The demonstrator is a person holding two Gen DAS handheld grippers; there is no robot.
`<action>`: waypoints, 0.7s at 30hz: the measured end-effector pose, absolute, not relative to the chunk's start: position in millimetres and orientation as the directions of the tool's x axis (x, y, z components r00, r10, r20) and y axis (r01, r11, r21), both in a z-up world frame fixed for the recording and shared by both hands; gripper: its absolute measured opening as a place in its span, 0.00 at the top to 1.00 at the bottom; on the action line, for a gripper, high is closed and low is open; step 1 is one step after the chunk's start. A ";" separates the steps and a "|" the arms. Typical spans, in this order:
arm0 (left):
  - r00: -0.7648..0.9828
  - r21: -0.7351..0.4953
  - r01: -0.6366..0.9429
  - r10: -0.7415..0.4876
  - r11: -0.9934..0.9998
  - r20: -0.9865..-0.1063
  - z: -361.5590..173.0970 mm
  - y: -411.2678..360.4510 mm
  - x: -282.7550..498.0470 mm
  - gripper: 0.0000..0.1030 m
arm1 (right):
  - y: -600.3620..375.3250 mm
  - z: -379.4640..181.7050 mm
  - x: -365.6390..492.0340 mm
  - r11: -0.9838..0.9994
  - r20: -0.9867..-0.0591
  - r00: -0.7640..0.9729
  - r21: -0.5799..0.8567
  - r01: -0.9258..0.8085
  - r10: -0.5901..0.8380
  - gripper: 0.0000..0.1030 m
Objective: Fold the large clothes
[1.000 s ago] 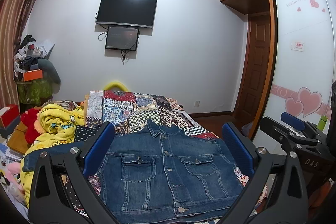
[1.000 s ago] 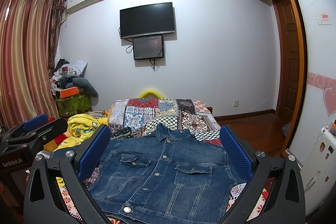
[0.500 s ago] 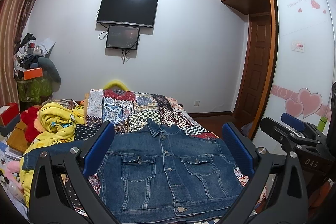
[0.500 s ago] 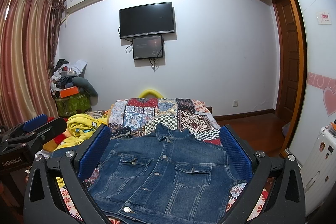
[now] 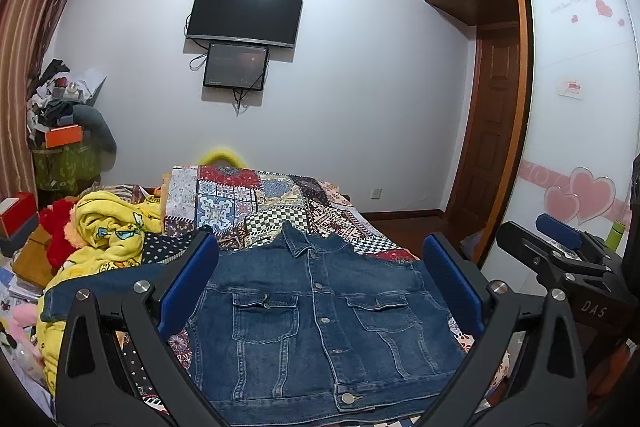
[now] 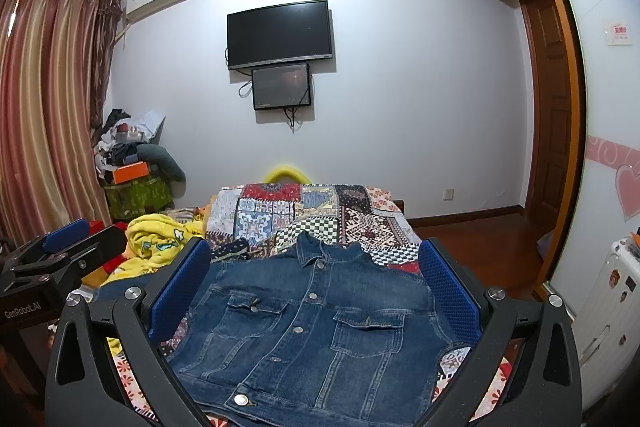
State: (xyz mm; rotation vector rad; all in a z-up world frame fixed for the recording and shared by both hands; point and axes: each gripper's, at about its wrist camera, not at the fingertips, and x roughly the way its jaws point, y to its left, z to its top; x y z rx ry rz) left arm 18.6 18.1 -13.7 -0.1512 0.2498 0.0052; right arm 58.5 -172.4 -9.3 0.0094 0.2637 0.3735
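Nearest, our left gripper (image 5: 320,291) and right gripper (image 6: 316,287) gape wide, holding nothing. Beyond lies the denim jacket (image 5: 320,315), flat and buttoned on the patchwork bed (image 6: 304,211); we should pinch the far-left sleeve (image 5: 100,287) squarely first.

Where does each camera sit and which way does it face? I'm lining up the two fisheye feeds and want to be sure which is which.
Left wrist: on the left gripper, looking forward between its open blue fingers over the denim jacket toward the TV wall; the right gripper shows at the right edge.
Right wrist: on the right gripper, facing the same way between open fingers; the left gripper shows at the left edge.
Shared: jacket, patchwork bedspread, TV, yellow blanket.
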 end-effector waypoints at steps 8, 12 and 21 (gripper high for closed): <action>0.963 -0.167 -0.052 0.006 0.985 -0.269 -21.4 35.8 32.8 0.00 | -163.2 -13.4 70.8 0.932 -0.285 0.890 0.038 -0.360 0.355 0.00; 0.959 -0.172 -0.090 0.039 0.981 -0.281 -26.0 55.2 46.8 0.00 | -156.1 -16.5 82.6 0.932 -0.299 0.887 0.023 -0.362 0.352 0.00; 0.916 -0.165 -0.267 0.197 0.949 -0.350 -47.6 129.9 86.8 0.00 | -139.1 -29.2 127.6 0.927 -0.355 0.864 0.022 -0.374 0.357 0.00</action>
